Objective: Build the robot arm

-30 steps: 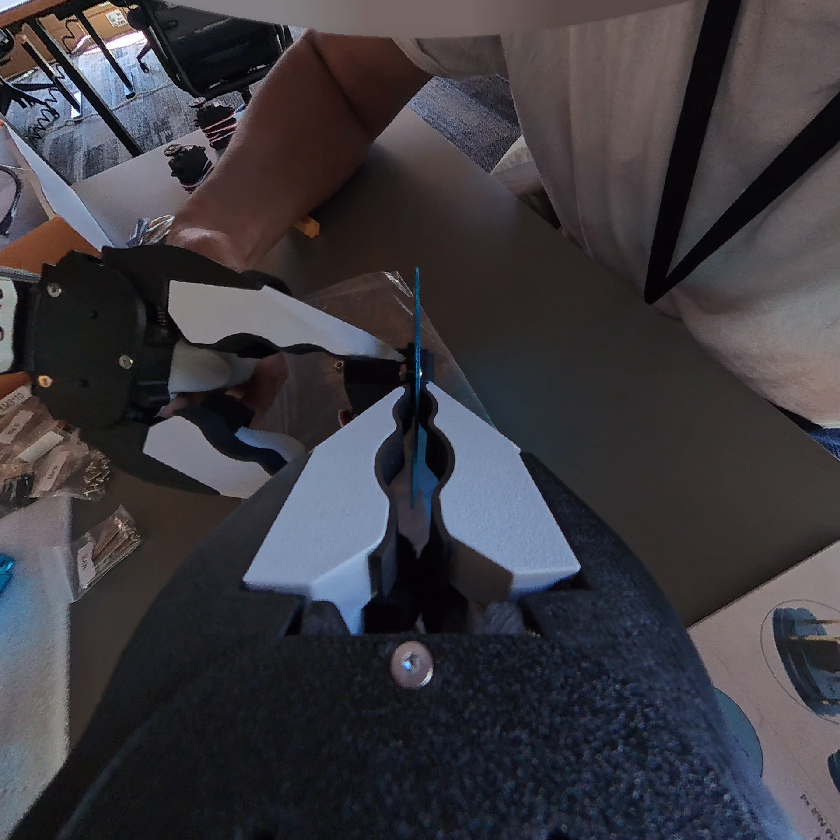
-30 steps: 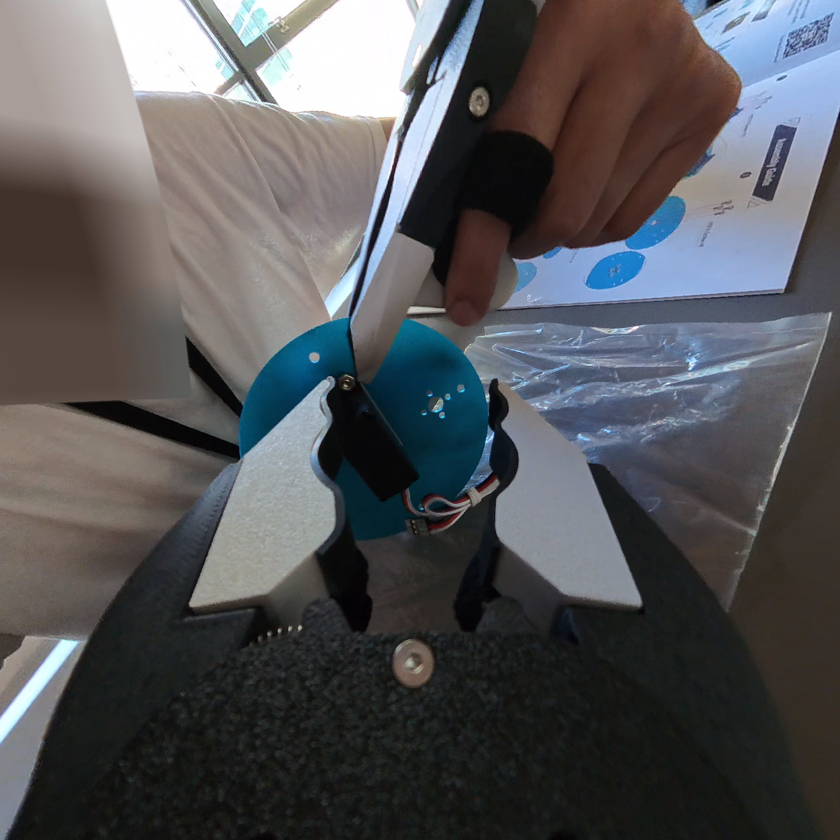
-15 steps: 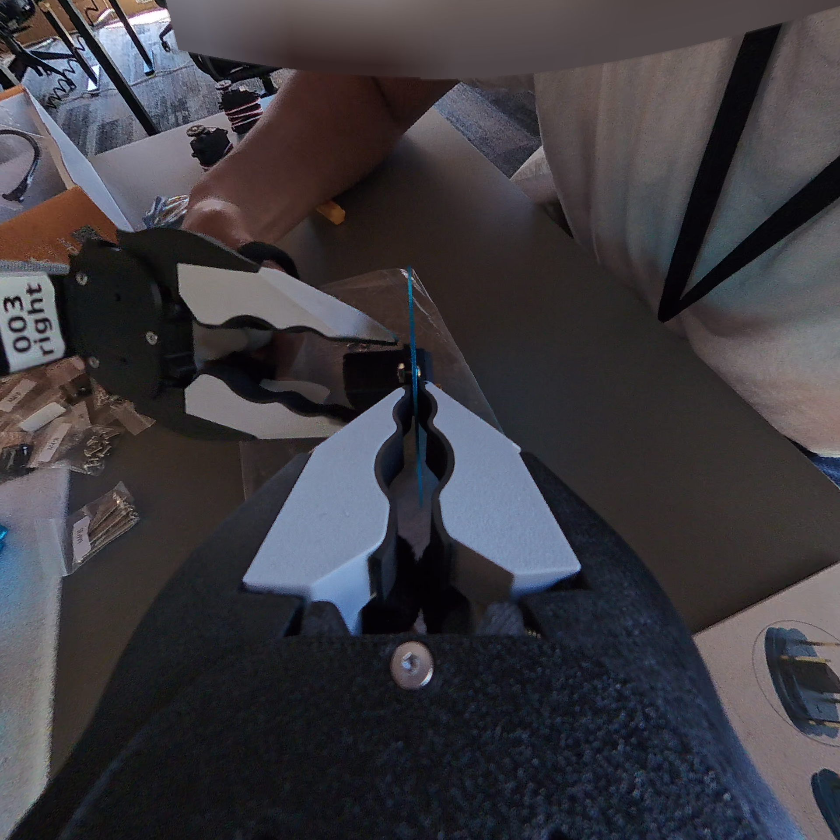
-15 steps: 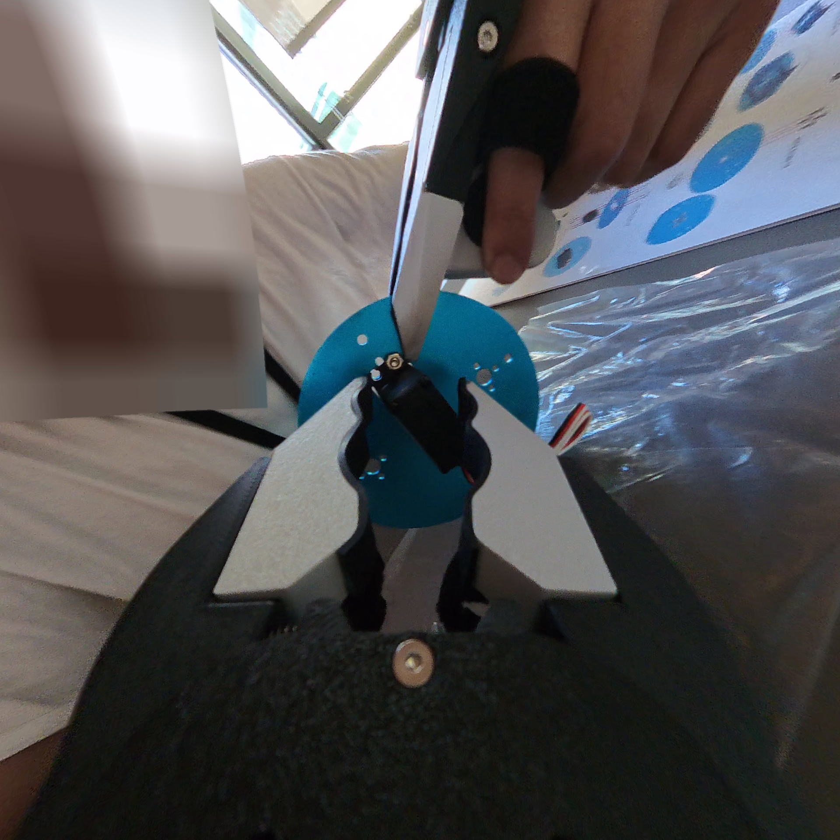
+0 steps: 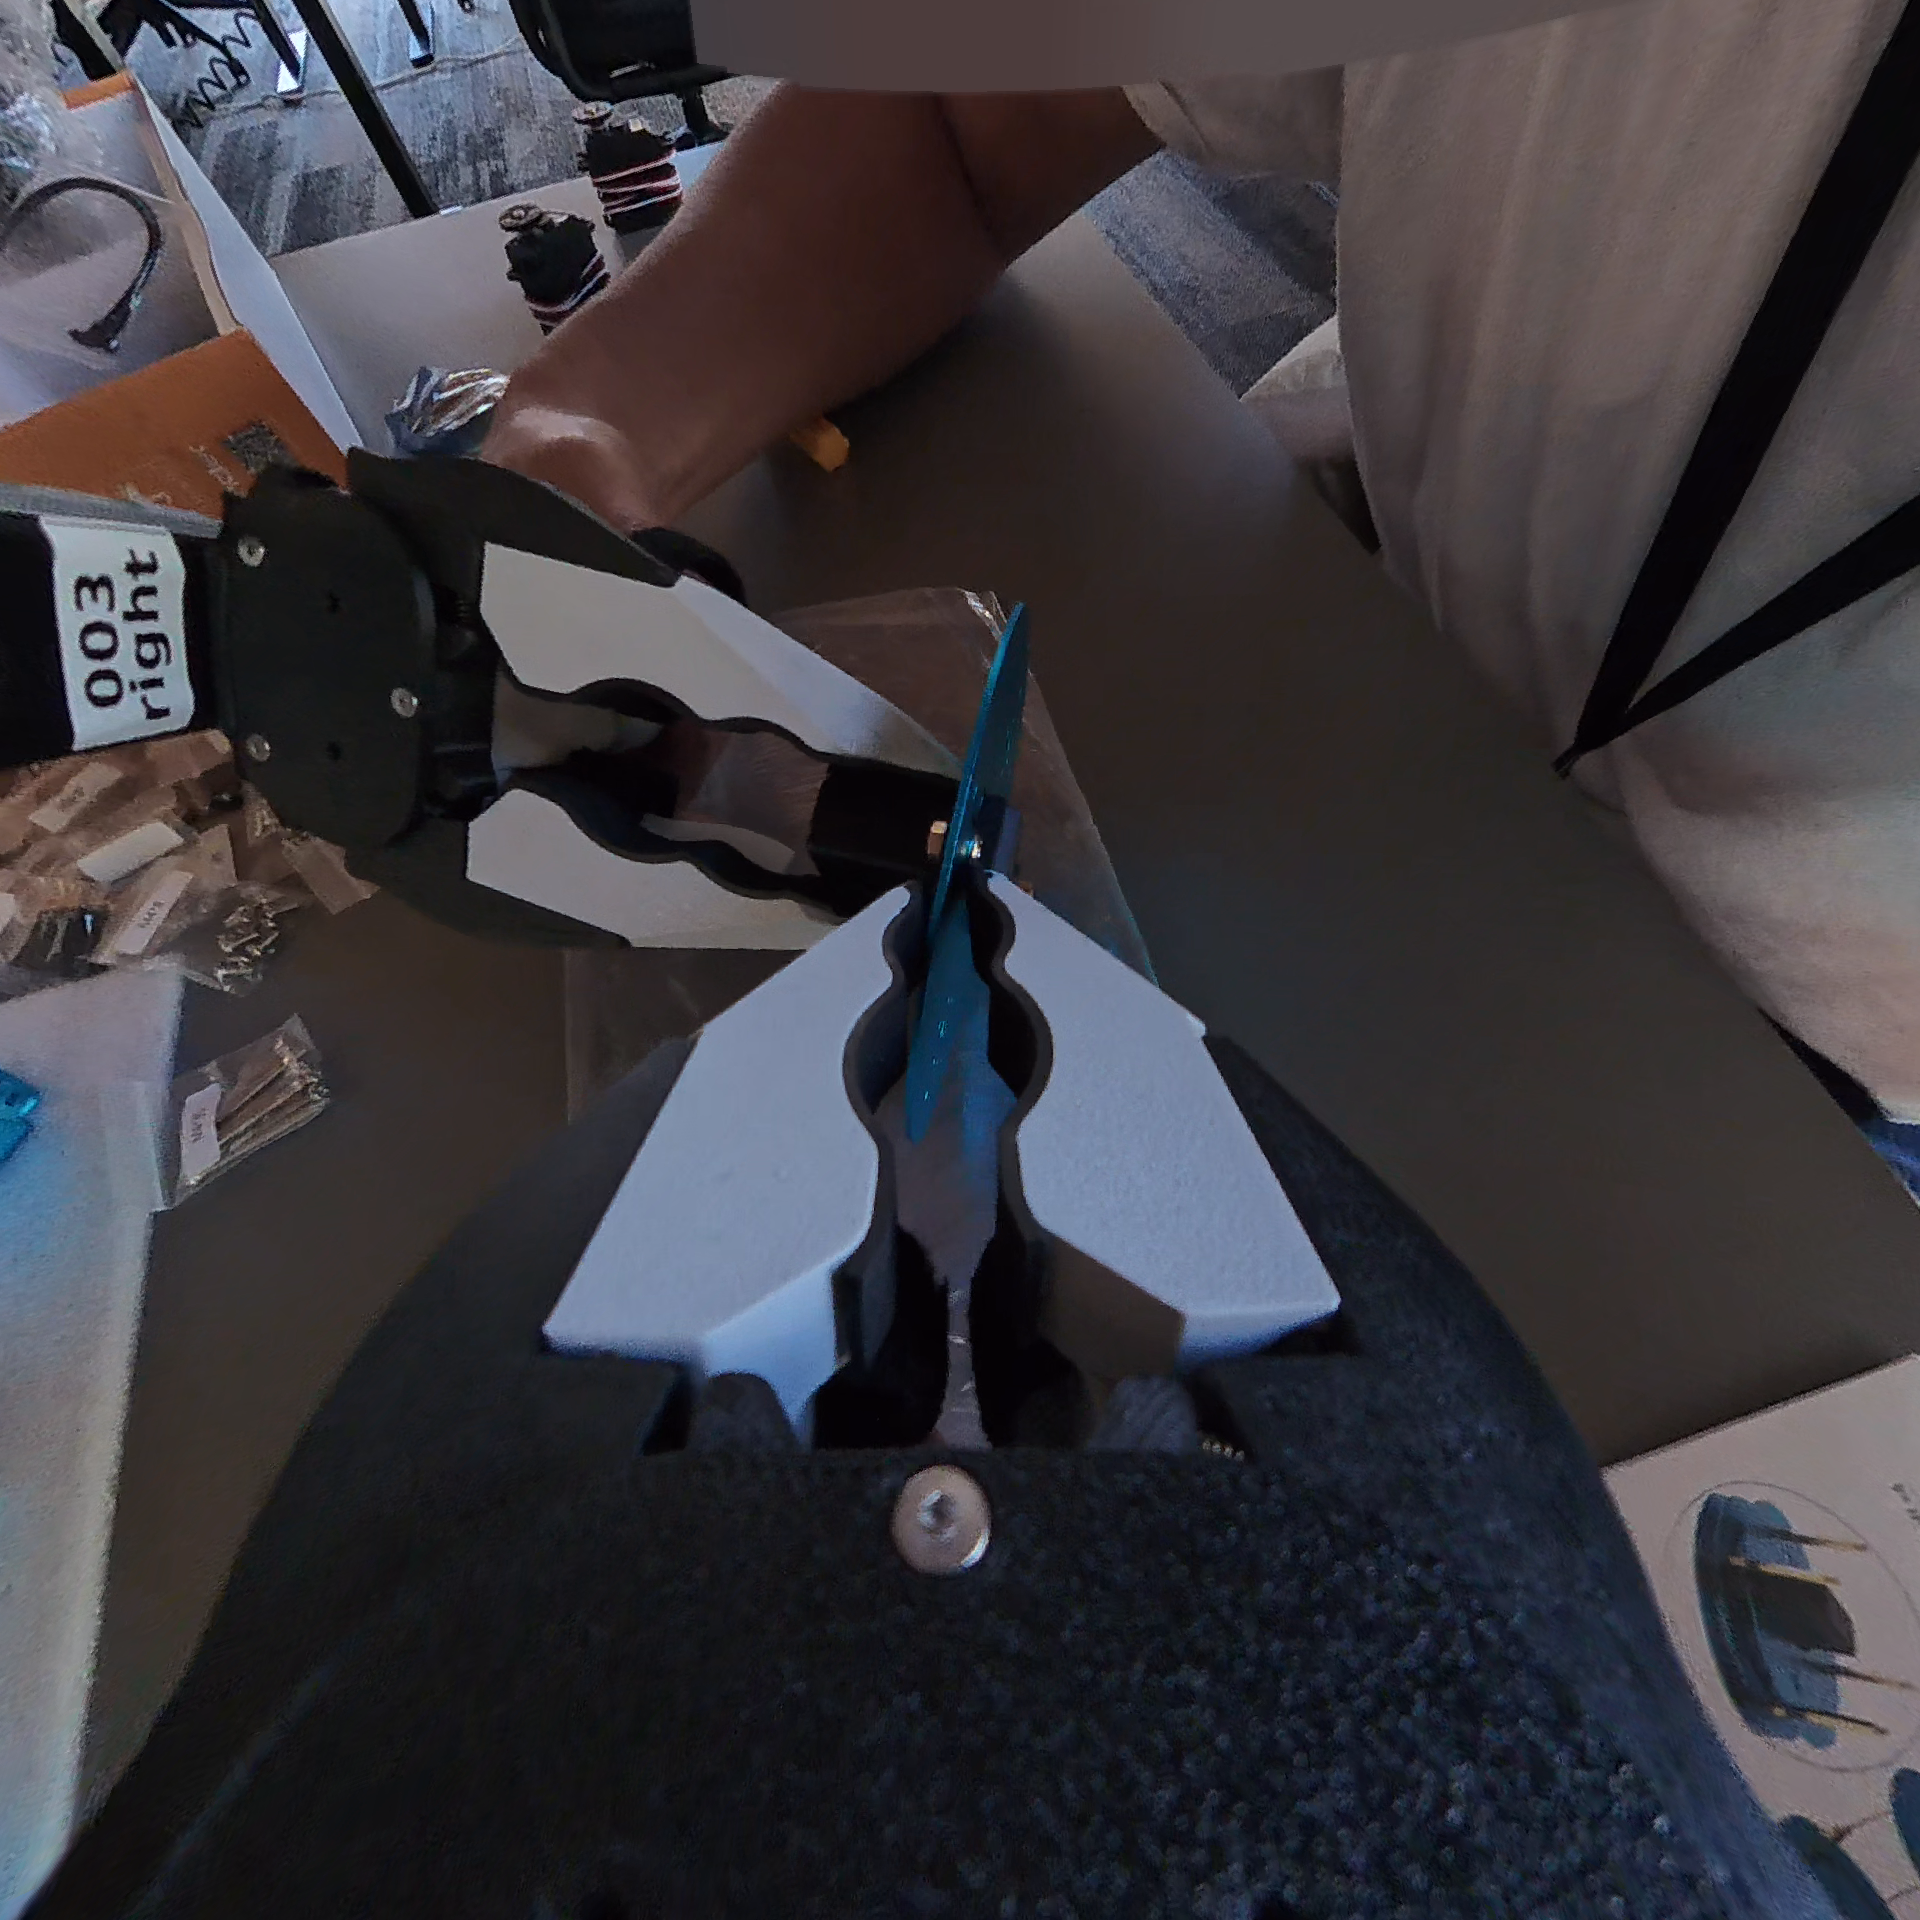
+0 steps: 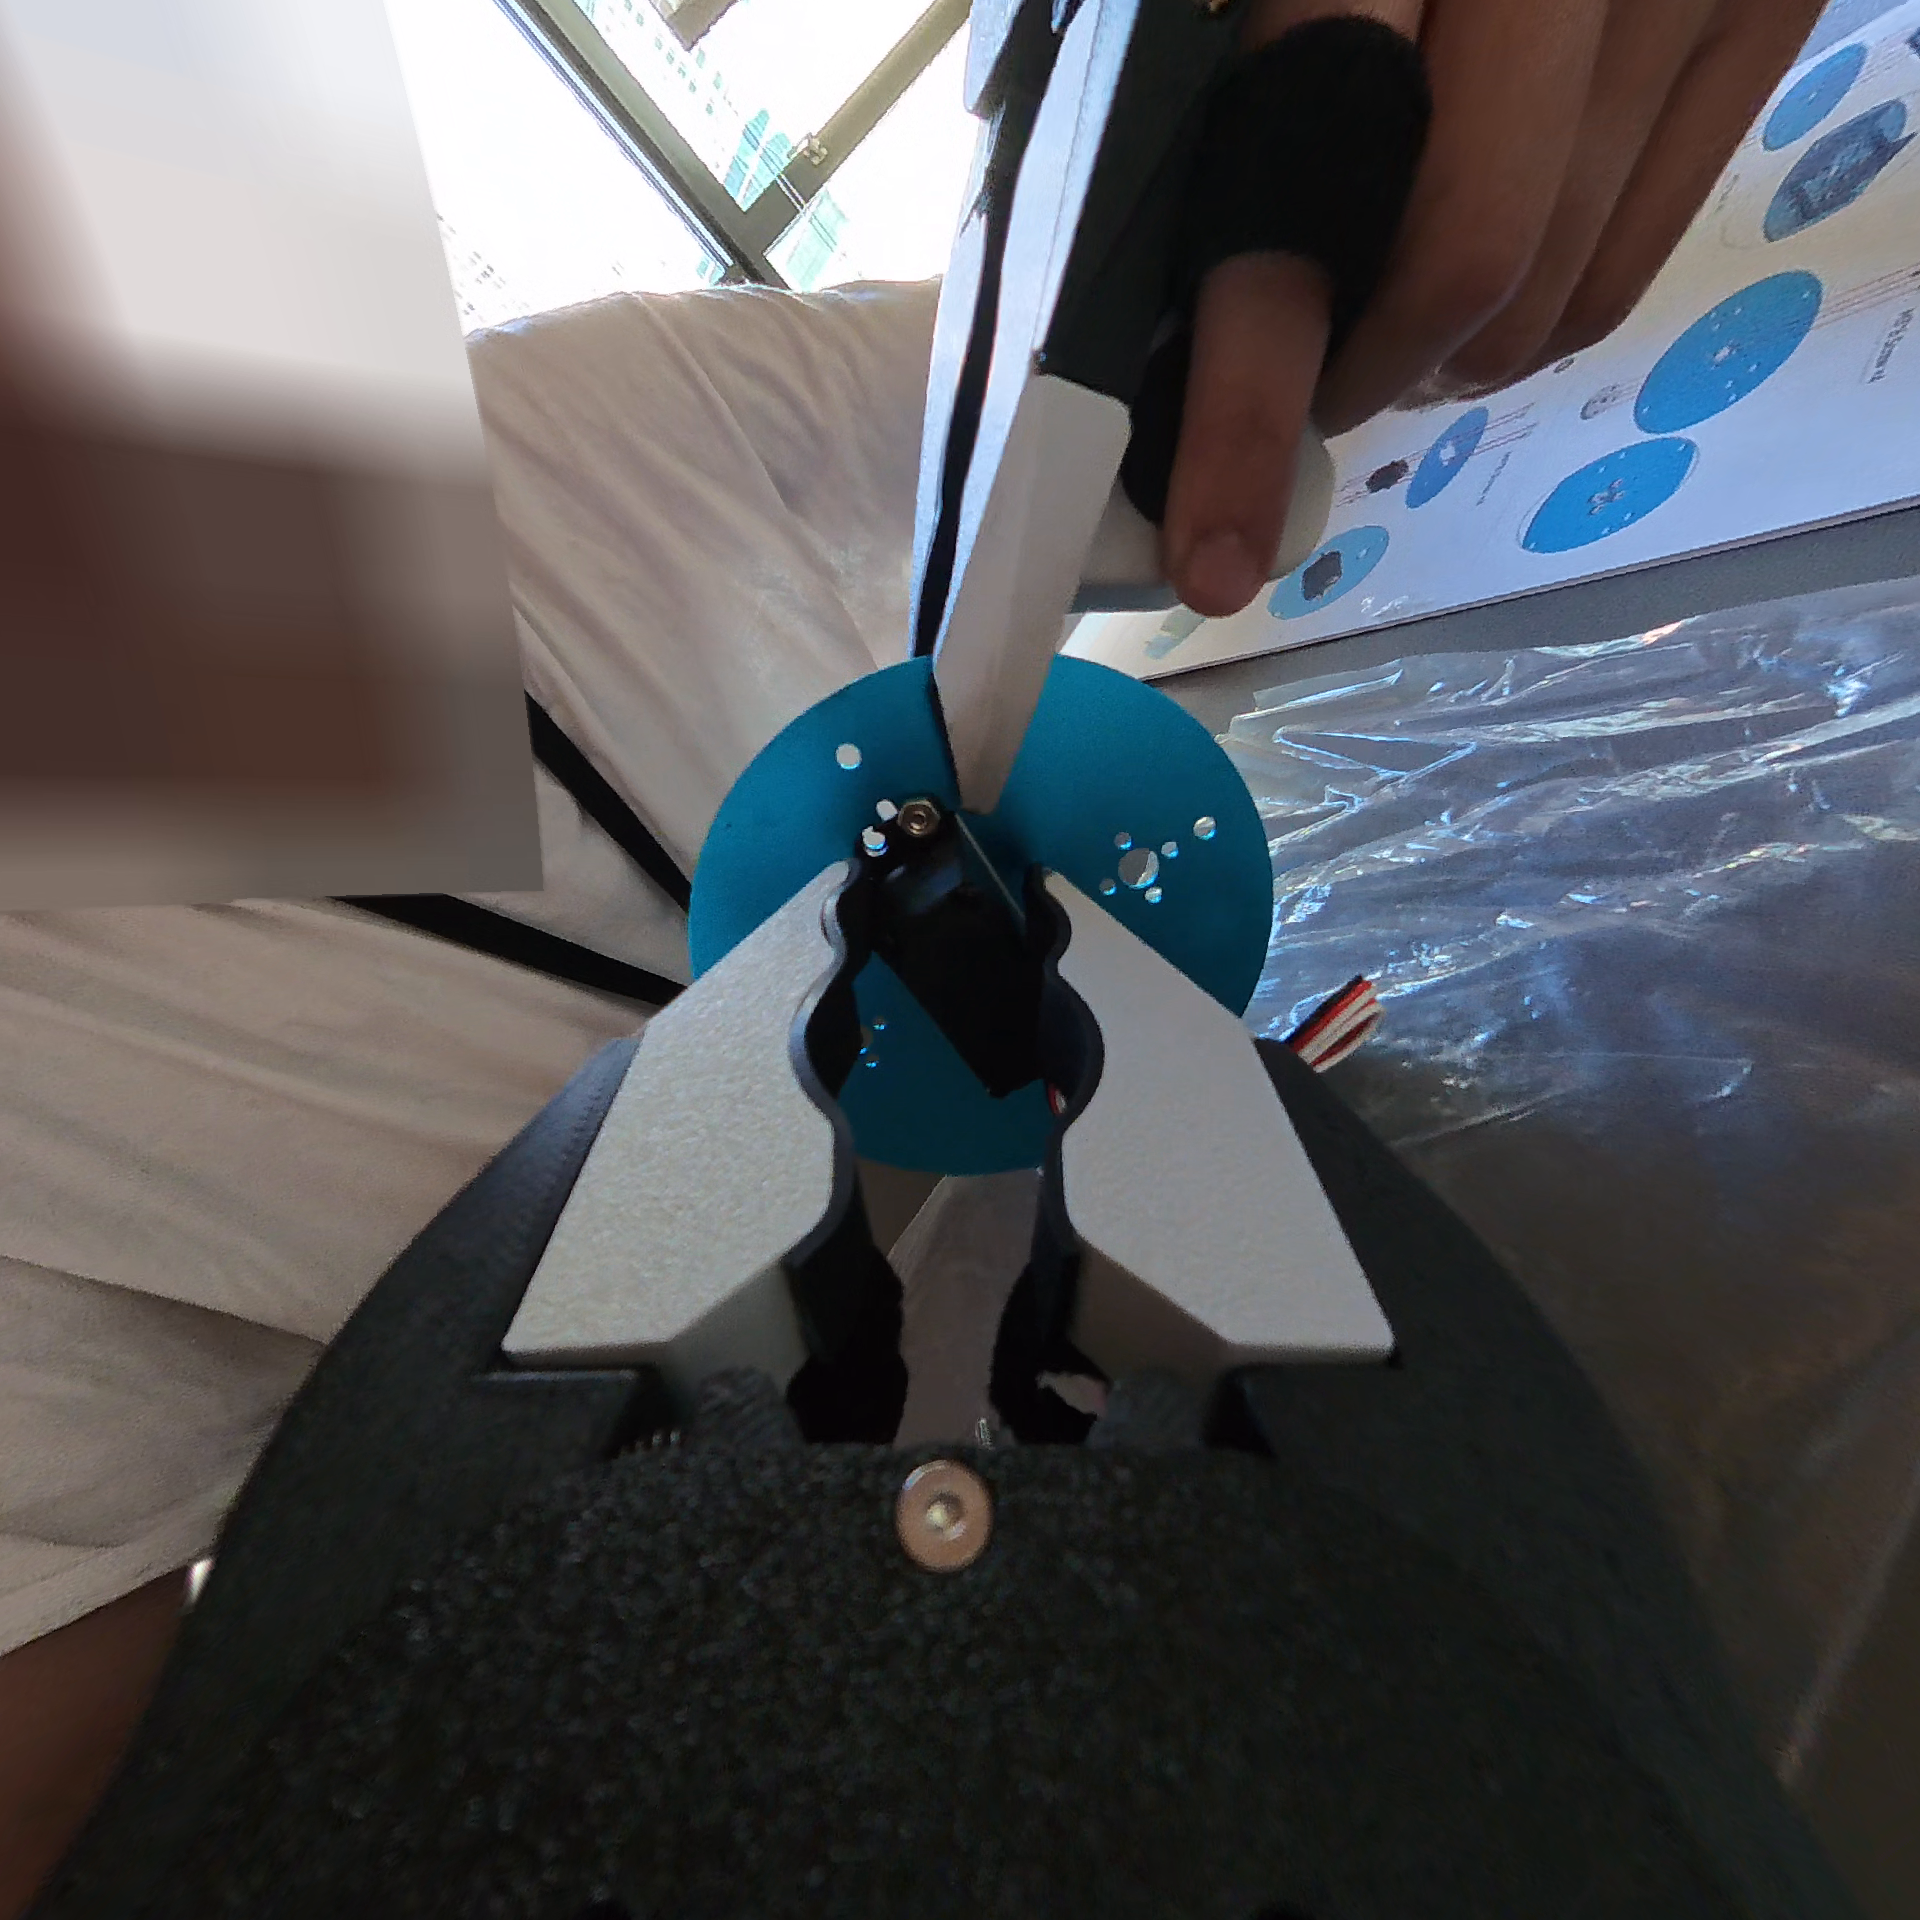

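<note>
The left gripper [image 5: 961, 914] pinches the blue disc [image 6: 977, 914] edge-on, while the right gripper [image 6: 945, 904] clamps the black servo [image 6: 961, 977] bolted against its face.

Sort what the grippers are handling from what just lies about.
Handled: left gripper shut on the blue disc; right gripper shut on the black servo at the disc's face.
Lying about: clear plastic bag, screw packets, printed sheet, spare servos.
</note>
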